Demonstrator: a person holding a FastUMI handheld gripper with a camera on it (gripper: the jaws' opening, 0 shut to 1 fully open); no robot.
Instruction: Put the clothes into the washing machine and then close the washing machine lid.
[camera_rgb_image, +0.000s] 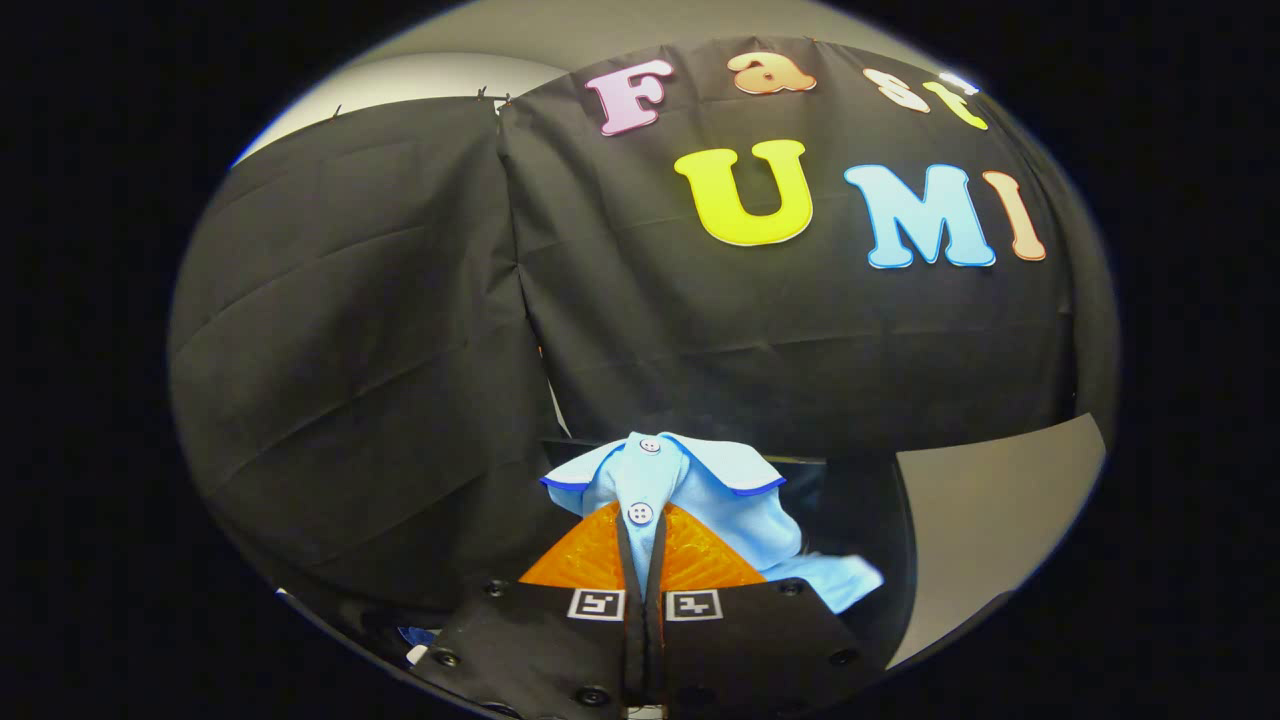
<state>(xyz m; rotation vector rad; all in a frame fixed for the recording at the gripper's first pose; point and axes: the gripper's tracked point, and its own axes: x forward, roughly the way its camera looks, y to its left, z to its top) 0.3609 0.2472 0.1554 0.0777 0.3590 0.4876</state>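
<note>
the gripper (640, 540) has its orange fingers (590, 560) pinched on the light blue shirt (700, 490) at its button placket, a soft, light, limp garment likely to droop toward 4 o'clock.

Close forward view along tongs (640, 530)

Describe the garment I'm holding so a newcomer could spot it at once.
Start at the black cloth wall and drop to the hand-held gripper. Pinched between its orange fingers is a light blue shirt. Its dark blue collar edging and white buttons set it apart from the dark surroundings.
</note>
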